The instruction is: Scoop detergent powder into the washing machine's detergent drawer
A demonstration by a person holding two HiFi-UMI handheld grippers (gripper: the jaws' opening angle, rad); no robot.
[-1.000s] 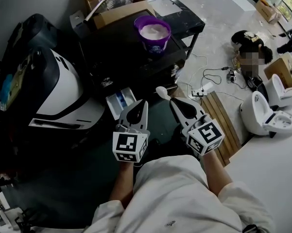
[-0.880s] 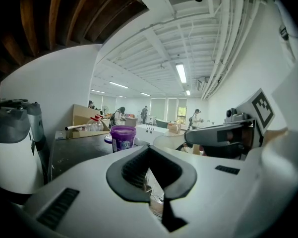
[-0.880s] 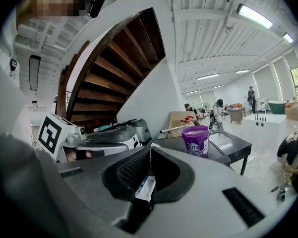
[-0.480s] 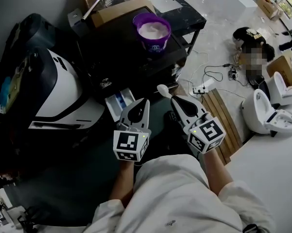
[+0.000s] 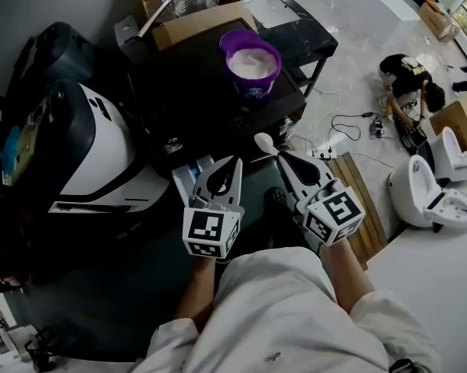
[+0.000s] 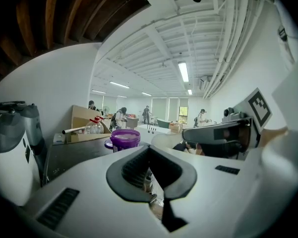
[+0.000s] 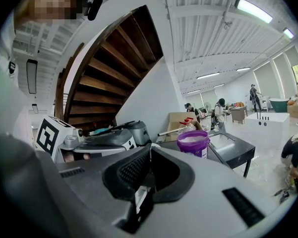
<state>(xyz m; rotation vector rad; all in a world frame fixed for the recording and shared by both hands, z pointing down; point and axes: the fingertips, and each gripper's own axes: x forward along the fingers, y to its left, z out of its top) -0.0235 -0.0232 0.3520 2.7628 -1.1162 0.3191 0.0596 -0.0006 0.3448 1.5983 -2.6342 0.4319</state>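
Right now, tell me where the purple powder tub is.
In the head view, the purple tub stands upper centre on the black table, beside the cardboard box and beyond the spoon gripped in the right gripper.

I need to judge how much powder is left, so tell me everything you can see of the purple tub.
The purple tub is a round, plastic-looking container with a printed label on its side. It stands upright and lidless on the black table, filled nearly to the rim with white powder. A cardboard box sits close behind it. Nothing but the table seems to touch it.
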